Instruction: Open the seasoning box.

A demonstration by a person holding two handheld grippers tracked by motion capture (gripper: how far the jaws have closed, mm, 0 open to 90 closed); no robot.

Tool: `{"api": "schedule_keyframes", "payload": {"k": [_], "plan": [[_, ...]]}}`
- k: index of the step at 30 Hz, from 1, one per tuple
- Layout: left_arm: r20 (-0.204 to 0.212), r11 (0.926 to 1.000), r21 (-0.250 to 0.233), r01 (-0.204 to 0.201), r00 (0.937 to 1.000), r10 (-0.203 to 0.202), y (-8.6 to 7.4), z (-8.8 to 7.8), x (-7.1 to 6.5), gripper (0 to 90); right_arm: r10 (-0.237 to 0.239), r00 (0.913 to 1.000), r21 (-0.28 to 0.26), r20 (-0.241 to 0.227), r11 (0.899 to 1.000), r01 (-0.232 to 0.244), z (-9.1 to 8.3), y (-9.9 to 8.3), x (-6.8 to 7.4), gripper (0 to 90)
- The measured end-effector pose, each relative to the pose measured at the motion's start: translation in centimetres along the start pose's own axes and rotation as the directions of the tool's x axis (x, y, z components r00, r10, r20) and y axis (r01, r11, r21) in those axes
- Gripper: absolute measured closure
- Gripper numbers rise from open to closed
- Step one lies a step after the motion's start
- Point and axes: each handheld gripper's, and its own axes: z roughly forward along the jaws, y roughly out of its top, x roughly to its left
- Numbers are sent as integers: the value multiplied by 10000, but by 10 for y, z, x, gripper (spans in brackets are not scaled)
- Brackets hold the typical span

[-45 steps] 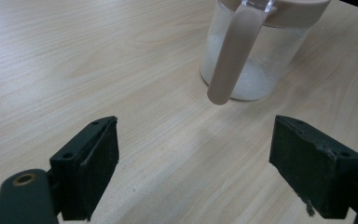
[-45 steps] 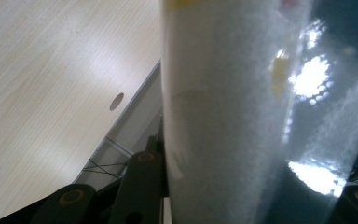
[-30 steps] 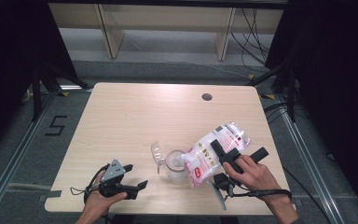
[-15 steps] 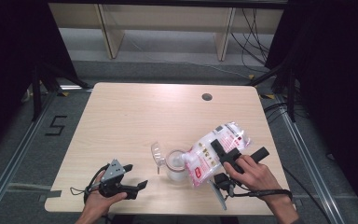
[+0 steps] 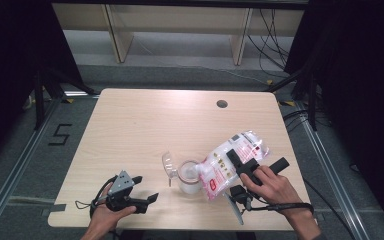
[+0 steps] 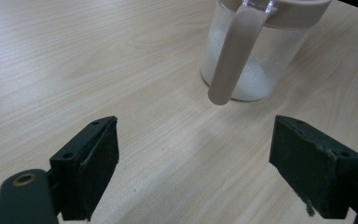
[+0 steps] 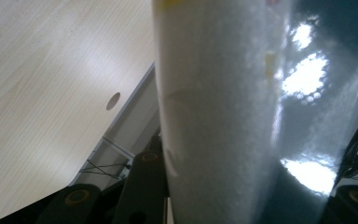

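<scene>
Bag: a clear bag point(image 5: 230, 161) of white grains, tilted over the jar, near the table's right front edge.
Right gripper point(image 5: 241, 160): jaws clamped on the bag's middle.
Jar: a clear jar point(image 5: 188, 176) with some white grains, lid point(image 5: 169, 163) swung open, just left of the bag.
Left gripper point(image 5: 147, 192): jaws wide apart, nothing between them, resting near the front left of the table point(image 5: 145, 125), apart from the jar.
</scene>
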Motion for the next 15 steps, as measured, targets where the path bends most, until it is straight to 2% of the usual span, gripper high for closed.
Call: {"api": "schedule_keyframes", "payload": {"k": [15], "plan": [[2, 10000, 5, -15, 10000, 15, 0, 0, 0, 152, 30, 10000, 20, 26, 10000, -30, -1, -1, -1, 752]]}}
